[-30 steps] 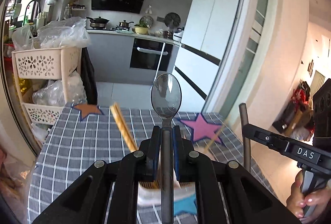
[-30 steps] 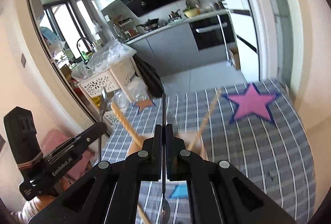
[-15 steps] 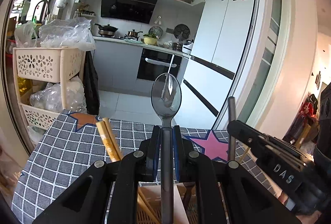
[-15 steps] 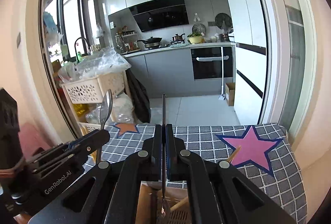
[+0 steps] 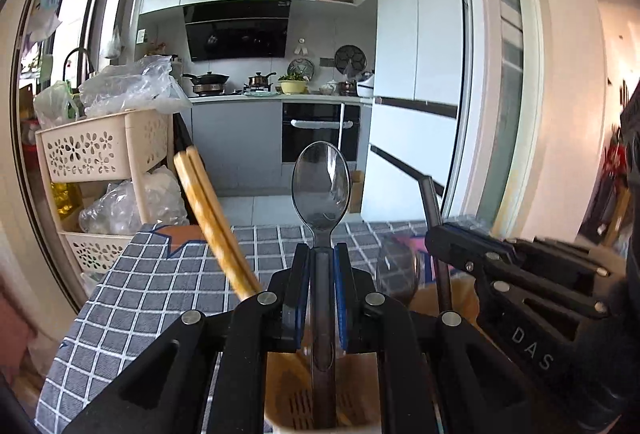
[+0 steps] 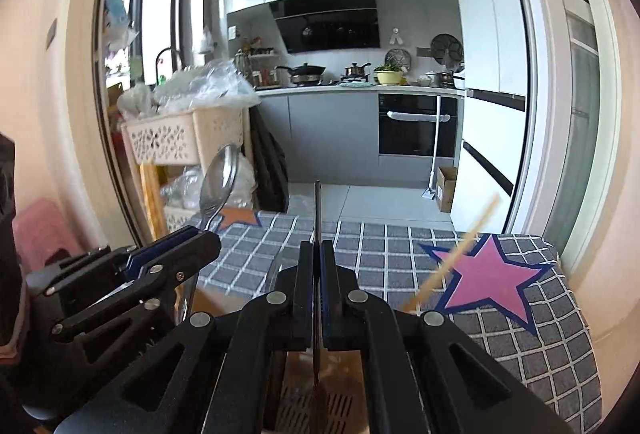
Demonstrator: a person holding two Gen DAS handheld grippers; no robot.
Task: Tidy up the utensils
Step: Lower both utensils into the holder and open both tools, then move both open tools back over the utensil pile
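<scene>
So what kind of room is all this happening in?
A home kitchen with a dining corner, by the look of it: a built-in oven under a counter with pots, a tall white fridge, and a table in a checked cloth in front.

Left black two-finger gripper: jaws clamped, pointing slightly downward. Right black two-finger gripper: jaws fully closed, alongside, same downward tilt.
</scene>
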